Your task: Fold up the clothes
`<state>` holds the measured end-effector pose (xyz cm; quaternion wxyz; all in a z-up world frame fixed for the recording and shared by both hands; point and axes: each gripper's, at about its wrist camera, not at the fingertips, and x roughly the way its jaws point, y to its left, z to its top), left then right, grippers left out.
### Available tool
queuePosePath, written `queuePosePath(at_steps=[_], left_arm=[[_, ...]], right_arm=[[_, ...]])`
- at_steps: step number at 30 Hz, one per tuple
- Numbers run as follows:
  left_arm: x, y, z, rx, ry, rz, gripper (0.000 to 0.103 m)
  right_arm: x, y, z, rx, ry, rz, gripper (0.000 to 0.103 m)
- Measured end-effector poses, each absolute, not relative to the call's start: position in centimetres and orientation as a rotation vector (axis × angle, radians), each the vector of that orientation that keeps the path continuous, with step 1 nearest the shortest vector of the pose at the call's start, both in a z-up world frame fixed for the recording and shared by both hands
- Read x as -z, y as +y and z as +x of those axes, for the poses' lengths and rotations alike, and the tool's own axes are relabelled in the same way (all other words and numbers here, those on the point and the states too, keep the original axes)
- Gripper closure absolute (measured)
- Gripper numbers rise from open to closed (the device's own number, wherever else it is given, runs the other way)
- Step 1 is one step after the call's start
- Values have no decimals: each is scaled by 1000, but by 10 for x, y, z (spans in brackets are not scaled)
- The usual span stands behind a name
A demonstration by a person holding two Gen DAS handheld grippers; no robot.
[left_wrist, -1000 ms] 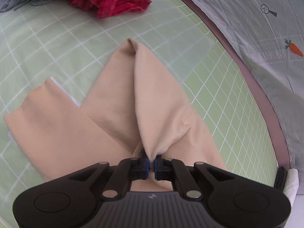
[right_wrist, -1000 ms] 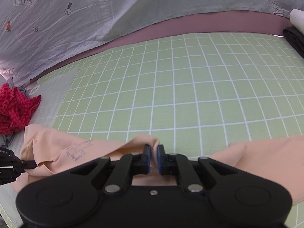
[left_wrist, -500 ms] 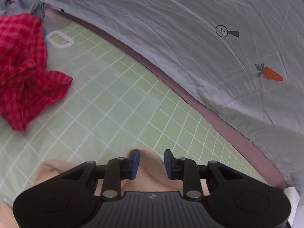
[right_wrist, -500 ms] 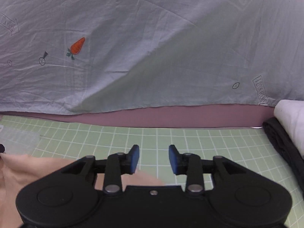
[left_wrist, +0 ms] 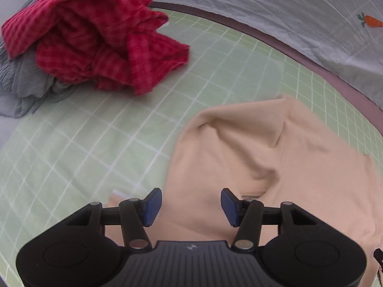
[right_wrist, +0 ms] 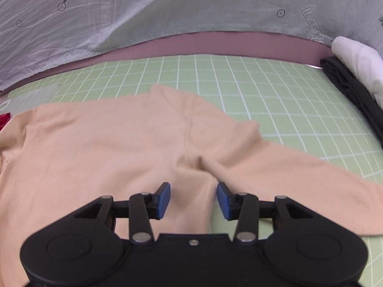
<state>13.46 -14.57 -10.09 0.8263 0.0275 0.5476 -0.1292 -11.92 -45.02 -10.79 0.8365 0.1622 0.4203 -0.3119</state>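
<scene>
A peach garment (left_wrist: pixel 275 162) lies spread on the green grid mat (left_wrist: pixel 83 143), with soft creases. In the right wrist view the peach garment (right_wrist: pixel 107 148) fills the middle, one part running off to the right. My left gripper (left_wrist: pixel 190 204) is open and empty, above the garment's left part. My right gripper (right_wrist: pixel 193 199) is open and empty, above a puckered seam of the garment. Neither gripper's pads touch the cloth.
A crumpled red checked garment (left_wrist: pixel 95 38) lies on a grey garment (left_wrist: pixel 21 83) at the mat's far left. Folded white cloth (right_wrist: pixel 359 59) and black cloth (right_wrist: pixel 354 91) are stacked at the right edge. A grey printed sheet (right_wrist: pixel 167 7) lies behind the mat (right_wrist: pixel 287 91).
Both grippers were shut on the peach garment a second ago. They let go, opened wide, and now look down at the garment lying flat on the mat.
</scene>
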Motion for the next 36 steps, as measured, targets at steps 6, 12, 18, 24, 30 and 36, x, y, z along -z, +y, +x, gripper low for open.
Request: queuePosePath(at_steps=[6,12,18,24,30,36], left_arm=[[111,-78,113,177,1223,-52,47],[122,-62,104,199,1220,-95,46],[121,-80,102,258,1164,80,64],[121,-76,100,280,1120,163,100],[104,-41,119,201,1059,121,101],[73,-1,148,71,919,122,101]], right_arm=[[122,-405,-152,643,943,356,51],[125,-382,-163,671,939,360,44],[127,-368,-164,717,930,365,42],[129,-360,-164,763,911,377,39],[130,-358,-166,794,897,391,37],[130,-353,-165,822,889,391,37]])
